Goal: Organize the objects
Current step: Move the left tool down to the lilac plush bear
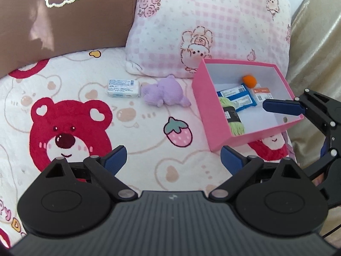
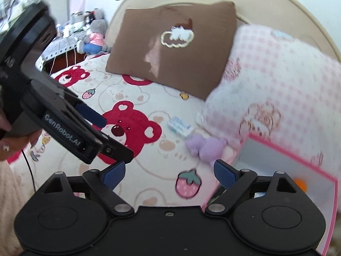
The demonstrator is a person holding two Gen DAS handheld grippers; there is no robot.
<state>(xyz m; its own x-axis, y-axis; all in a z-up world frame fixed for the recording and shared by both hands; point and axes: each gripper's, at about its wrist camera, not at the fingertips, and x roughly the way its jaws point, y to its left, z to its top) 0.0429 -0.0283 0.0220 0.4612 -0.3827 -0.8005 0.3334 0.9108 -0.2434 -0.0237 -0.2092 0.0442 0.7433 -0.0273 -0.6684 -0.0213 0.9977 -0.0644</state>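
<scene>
A purple plush toy (image 1: pixel 164 93) and a white wrapped packet (image 1: pixel 123 88) lie side by side on the bear-print bedspread. To their right stands an open pink box (image 1: pixel 255 137) that holds an orange ball (image 1: pixel 249 80), blue packets (image 1: pixel 236 97), an orange-and-white packet (image 1: pixel 262 93) and green yarn (image 1: pixel 232 117). My left gripper (image 1: pixel 173 160) is open and empty, short of the plush. One blue finger (image 1: pixel 281 106) of my right gripper reaches over the box. In the right wrist view my right gripper (image 2: pixel 170 175) is open and empty, with the plush toy (image 2: pixel 204 147), the packet (image 2: pixel 179 125) and the box (image 2: pixel 294 154) ahead.
A brown pillow (image 1: pixel 64 21) and a pink checked pillow (image 1: pixel 208 21) lean at the head of the bed. A gold curtain (image 1: pixel 315 42) hangs to the right. A hand (image 2: pixel 8 147) holds the left gripper (image 2: pixel 85 128). A cluttered side table (image 2: pixel 64 36) stands beyond the bed.
</scene>
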